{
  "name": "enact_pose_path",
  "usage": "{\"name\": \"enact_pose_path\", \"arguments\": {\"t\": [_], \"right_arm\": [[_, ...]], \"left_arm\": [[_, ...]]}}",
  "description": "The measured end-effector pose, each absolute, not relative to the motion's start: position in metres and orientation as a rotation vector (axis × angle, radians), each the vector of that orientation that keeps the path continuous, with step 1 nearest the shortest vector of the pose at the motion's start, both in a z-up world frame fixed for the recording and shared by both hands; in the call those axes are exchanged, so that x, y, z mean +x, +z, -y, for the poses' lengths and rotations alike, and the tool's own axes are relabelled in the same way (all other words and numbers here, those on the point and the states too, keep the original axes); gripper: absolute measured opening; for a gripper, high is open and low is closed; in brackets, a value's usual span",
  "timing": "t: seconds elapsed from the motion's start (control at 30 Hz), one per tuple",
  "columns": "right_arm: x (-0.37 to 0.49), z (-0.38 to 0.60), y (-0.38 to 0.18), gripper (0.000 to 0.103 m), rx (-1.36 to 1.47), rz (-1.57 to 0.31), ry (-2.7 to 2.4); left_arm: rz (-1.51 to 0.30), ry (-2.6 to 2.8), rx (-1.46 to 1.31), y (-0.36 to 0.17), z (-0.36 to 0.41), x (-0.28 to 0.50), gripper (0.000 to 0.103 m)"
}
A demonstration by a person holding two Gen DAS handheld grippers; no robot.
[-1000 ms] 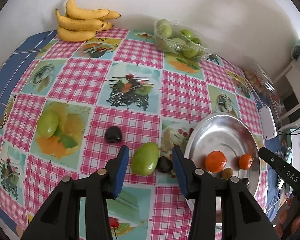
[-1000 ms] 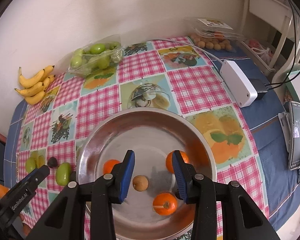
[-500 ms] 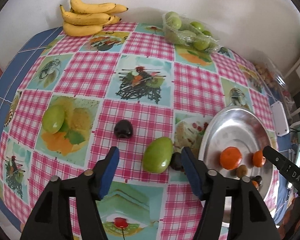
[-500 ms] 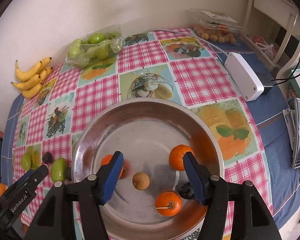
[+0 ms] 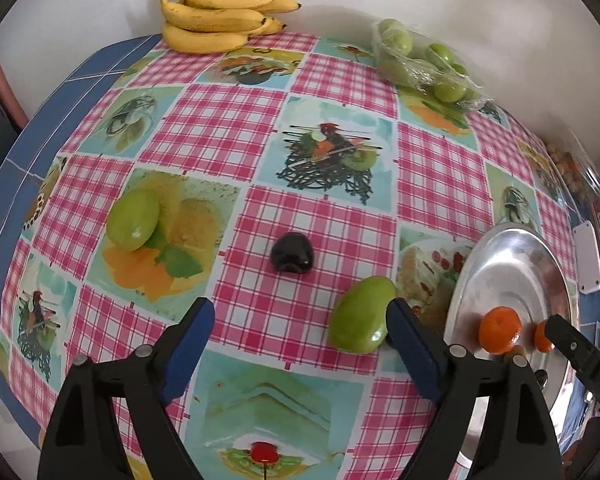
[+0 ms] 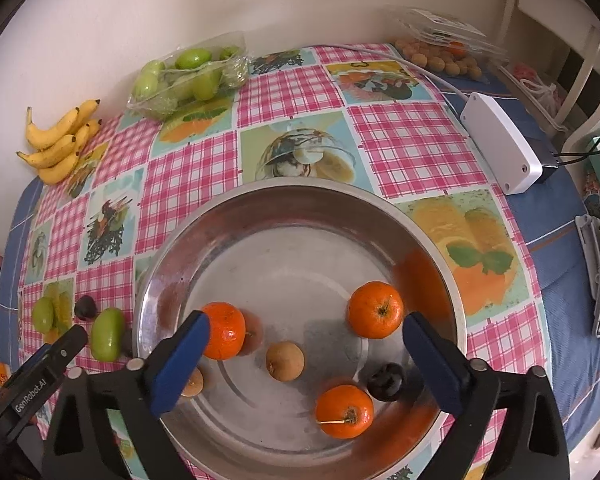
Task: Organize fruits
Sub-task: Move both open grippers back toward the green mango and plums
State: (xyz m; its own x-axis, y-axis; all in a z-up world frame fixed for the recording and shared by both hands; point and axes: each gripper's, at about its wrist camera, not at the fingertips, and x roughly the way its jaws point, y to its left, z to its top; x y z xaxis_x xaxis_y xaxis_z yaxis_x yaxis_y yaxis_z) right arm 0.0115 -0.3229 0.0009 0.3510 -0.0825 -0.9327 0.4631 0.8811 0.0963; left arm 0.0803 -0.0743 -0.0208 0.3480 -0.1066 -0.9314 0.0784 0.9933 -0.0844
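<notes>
Checked tablecloth point(image 5: 227, 132), green mango point(image 5: 362, 315) long axis diagonal, both grippers' fingers point(image 5: 187, 344) spread.

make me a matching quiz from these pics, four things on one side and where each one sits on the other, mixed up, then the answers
Things:
1. bananas
2. bagged green fruit
3. oranges
4. white box

Places:
A. inside the metal bowl
B. on the blue cloth to the right of the bowl
C. far left corner of the table, by the wall
D. by the wall, to the right of the bananas

Pairs: 1-C, 2-D, 3-A, 4-B
</notes>
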Motion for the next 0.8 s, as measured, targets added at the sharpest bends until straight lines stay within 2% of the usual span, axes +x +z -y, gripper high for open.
{"name": "enact_pose_path", "arguments": {"t": [0.07,0.13,0.8], "right_arm": [[0.012,0.322,0.001,0.103,0.369,-1.165,-0.363],[0.012,0.322,0.002,0.103,0.361,-1.161,-0.361],[0.013,0.304,0.016,0.103,0.356,-1.114,-0.305]], "left_arm": [[-1.204,-0.107,-0.022,-0.022,0.073,0.081,0.09],[-1.202,-0.088,-0.007,-0.022,0.072,0.081,0.099],[-1.136,-0.101,-0.019,-0.003,0.064,0.08,0.099]]}}
